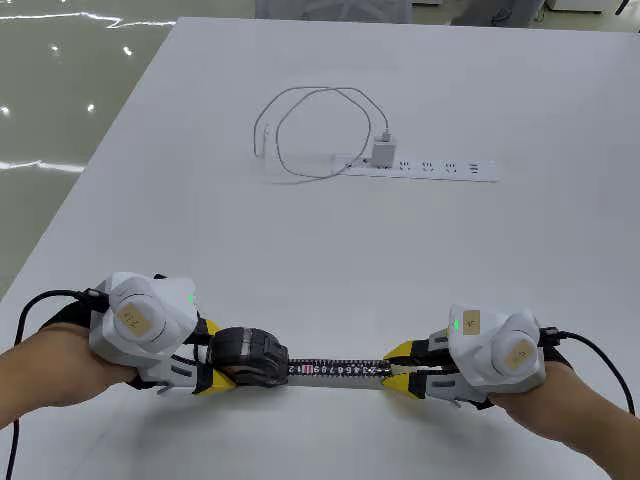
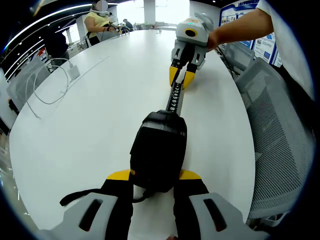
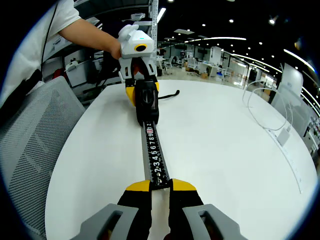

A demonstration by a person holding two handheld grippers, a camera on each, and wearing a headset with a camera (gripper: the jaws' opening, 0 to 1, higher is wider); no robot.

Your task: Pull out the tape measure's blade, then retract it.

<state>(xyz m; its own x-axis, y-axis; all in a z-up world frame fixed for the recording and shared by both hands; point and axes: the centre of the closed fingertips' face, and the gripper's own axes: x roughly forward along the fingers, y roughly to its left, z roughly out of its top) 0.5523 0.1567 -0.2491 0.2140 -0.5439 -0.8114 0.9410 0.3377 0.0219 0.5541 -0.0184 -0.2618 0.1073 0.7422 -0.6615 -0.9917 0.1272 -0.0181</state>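
tape measure (image 1: 250, 356): black case, on white table | blade (image 1: 340, 368): partly extended, flat

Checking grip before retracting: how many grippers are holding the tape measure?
2: the left gripper clamps the case, the right gripper pinches the blade at its end.

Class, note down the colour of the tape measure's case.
Black; the tape measure's blocky plastic case shows best in the left gripper view.

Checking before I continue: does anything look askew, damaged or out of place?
Nothing stands out. The tape measure's blade runs straight and flat between the left gripper and right gripper; the power strip and its looped cable lie tidy behind.
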